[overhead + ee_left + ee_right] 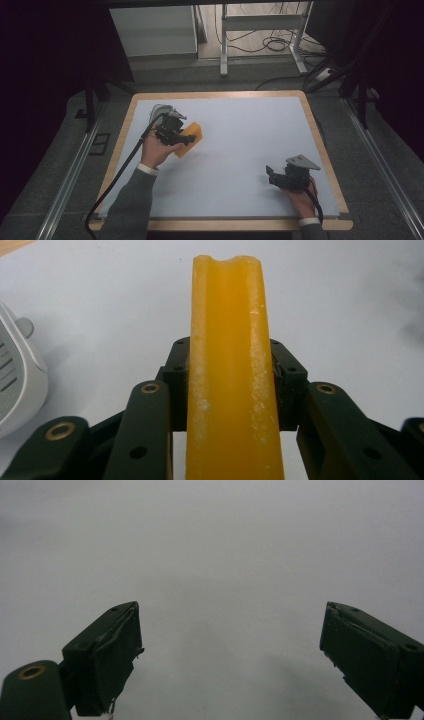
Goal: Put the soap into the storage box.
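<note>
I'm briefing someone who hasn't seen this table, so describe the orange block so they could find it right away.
Start at the pale table top with its wooden rim and go to its far left part. There the left gripper is shut on the orange block. It is the one brightly coloured thing there; a white and grey device lies beside it.

At about ten o'clock the left hand-held gripper (176, 134) sits clamped in the person's left hand (155, 150), jaws pinched tight, while at four o'clock the right hand-held gripper (279, 176), gripped by the right hand (302, 199), has its jaws spread wide.
</note>
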